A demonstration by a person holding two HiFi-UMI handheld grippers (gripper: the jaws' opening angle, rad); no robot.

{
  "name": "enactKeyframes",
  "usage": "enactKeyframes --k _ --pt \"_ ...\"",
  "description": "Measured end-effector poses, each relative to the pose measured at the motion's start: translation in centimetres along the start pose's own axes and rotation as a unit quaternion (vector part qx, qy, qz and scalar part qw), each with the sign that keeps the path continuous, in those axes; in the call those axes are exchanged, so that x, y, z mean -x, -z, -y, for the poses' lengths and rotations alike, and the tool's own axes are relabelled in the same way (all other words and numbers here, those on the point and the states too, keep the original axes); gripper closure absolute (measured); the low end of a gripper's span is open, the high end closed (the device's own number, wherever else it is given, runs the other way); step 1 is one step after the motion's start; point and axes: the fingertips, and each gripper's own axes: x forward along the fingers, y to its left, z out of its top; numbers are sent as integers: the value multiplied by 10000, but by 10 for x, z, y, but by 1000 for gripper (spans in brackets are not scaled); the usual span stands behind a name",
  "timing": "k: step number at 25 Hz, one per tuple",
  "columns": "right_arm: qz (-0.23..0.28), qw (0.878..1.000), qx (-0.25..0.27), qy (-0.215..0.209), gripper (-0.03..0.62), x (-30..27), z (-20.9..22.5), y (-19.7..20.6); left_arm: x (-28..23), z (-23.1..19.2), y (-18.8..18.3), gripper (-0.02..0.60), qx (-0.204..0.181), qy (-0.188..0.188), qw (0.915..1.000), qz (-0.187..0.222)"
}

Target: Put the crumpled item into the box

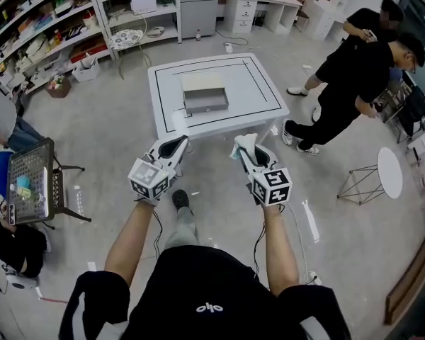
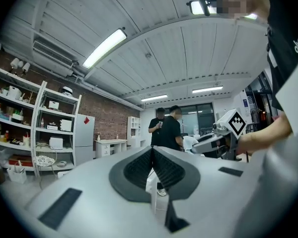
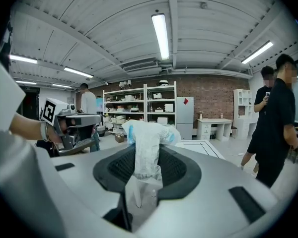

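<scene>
Count: 2 grippers, 1 wad, 1 box, 1 desk. The right gripper (image 1: 244, 146) pinches the wad (image 3: 148, 148). The left gripper (image 1: 180, 144) is closed and empty. The box (image 1: 205, 99) sits at 12 o'clock, mid-desk (image 1: 262, 83), with bare margins all round. Both grippers are near the desk's front edge. 2 people (image 1: 354, 83) stand at 2 o'clock.

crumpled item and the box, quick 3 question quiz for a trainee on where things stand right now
1. True or false: the crumpled item already lies in the box.
2. The box stands on: A the floor, B the white table, C a shelf.
3. Fill in: the left gripper's jaws are ___, with nothing between them.

Key
1. False: the right gripper is shut on it.
2. B
3. shut
</scene>
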Motion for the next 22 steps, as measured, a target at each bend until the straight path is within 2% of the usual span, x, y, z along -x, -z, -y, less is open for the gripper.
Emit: enactKeyframes --k 5,11,22 --pt "-72 10000 27 53 465 -57 30 -17 -50 -51 2 575 46 150 9999 69" --pt "-190 9997 -51 169 465 -141 66 -40 -105 -125 8 575 88 375 9993 -38" --pt "-304 9987 -174 383 465 -282 103 -82 -174 -261 14 575 168 672 9975 -123"
